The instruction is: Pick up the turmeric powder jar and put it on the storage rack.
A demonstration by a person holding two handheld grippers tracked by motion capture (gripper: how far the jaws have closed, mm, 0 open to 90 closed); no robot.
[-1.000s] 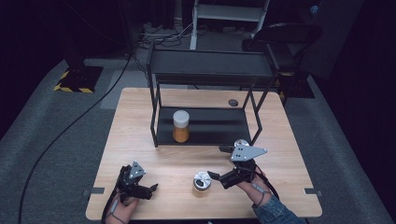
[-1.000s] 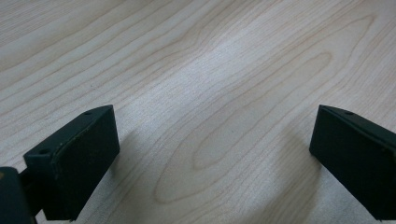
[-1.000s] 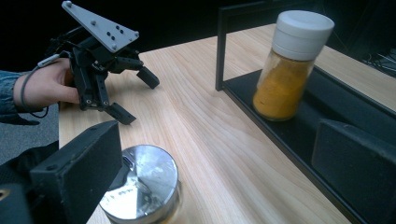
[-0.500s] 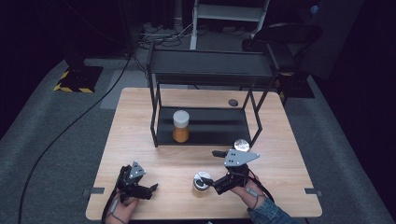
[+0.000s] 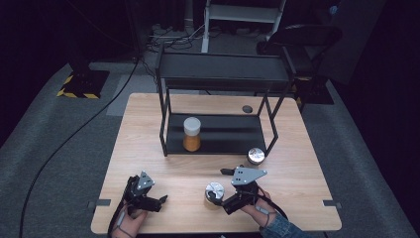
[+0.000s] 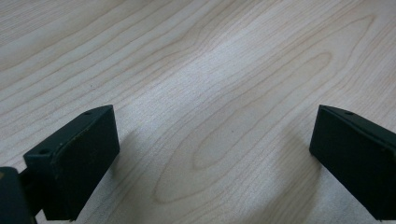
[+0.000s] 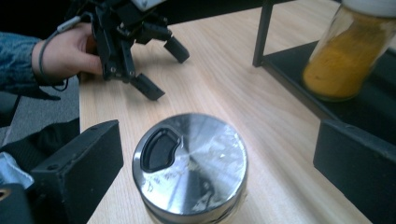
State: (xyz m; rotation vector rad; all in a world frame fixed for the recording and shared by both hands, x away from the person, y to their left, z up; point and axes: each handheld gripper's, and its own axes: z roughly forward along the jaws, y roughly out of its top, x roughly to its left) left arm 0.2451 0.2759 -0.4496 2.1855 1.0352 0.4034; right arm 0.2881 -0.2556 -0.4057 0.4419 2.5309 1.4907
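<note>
A small jar with a shiny steel lid (image 5: 214, 190) stands near the table's front edge. My right gripper (image 5: 219, 197) is open, one jaw on each side of that jar (image 7: 189, 165), not pressing it. A glass jar of orange powder with a white lid (image 5: 191, 134) stands on the lower shelf of the black rack (image 5: 218, 135), and it is seen again at the upper right (image 7: 348, 56). My left gripper (image 5: 157, 201) rests open at the front left over bare wood (image 6: 215, 135); it also appears beyond the steel-lidded jar (image 7: 164, 70).
A second steel-lidded jar (image 5: 255, 155) stands on the table by the rack's front right leg. The rack's upper shelf (image 5: 223, 67) overhangs the back half of the wooden table (image 5: 148, 129). A small dark disc (image 5: 246, 108) lies behind the rack.
My right gripper has come left and toward the front edge, so its jaws now flank the steel-lidded jar. The left gripper has stayed put.
</note>
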